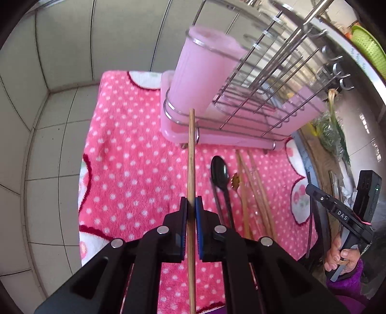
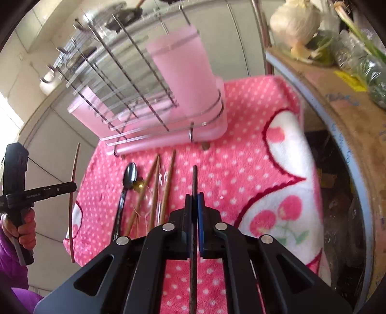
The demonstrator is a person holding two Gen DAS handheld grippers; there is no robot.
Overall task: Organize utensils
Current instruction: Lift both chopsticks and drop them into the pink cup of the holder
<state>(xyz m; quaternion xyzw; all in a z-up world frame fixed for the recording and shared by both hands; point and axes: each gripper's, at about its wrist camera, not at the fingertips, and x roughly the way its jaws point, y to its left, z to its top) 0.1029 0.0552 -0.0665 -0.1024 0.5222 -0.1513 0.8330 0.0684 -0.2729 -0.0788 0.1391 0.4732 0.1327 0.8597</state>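
Only from the right gripper [image 2: 193,203], clamping a dark chopstick [image 2: 194,183]: garlic [image 2: 295,20]; left gripper [image 1: 191,205] clamping a wooden chopstick [image 1: 191,154].

I can read only one word. The white letters "DAS" sit on a small black label on the black right gripper [image 1: 313,190], seen from my left camera. Other tiny white writing is too blurry to read.

Grey tiled walls [image 1: 72,48], wood shelf [image 2: 337,84] rt.
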